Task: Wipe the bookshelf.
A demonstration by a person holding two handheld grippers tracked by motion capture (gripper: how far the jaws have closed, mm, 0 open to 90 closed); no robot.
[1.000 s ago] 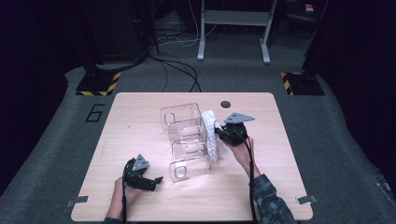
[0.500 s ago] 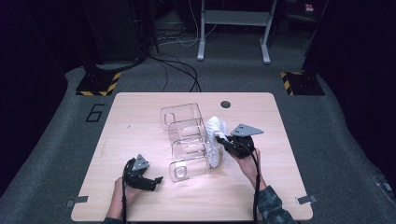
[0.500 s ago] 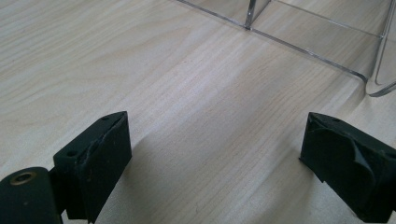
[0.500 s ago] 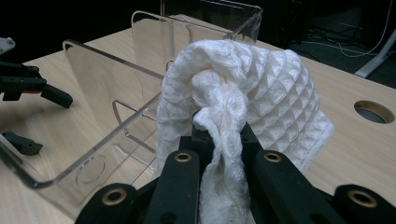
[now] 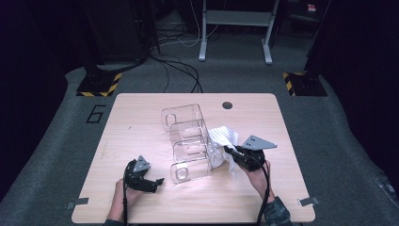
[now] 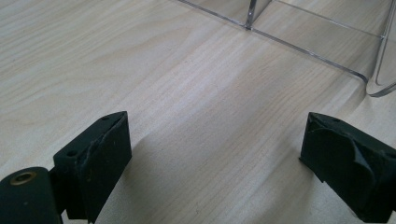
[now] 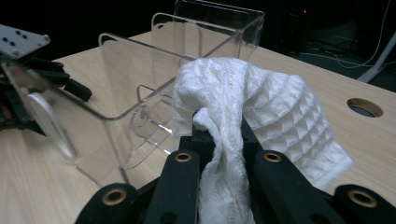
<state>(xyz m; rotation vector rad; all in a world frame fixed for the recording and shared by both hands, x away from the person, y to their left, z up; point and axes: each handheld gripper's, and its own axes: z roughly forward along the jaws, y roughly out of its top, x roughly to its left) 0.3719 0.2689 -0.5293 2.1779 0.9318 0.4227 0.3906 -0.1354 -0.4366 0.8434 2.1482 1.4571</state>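
Cloth [image 7: 261,102] pinched between right gripper [image 7: 219,135] fingers — beside clear organizer [image 5: 188,141], left gripper [image 6: 215,154] fingers spread, empty.

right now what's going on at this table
A person is working with a hand-held gripper in each hand. The right hand-held gripper is shut on a white waffle-textured cloth, holding it beside the right side of a clear acrylic organizer with several compartments. The left hand-held gripper rests open on the wooden table near the organizer's front corner, holding nothing.
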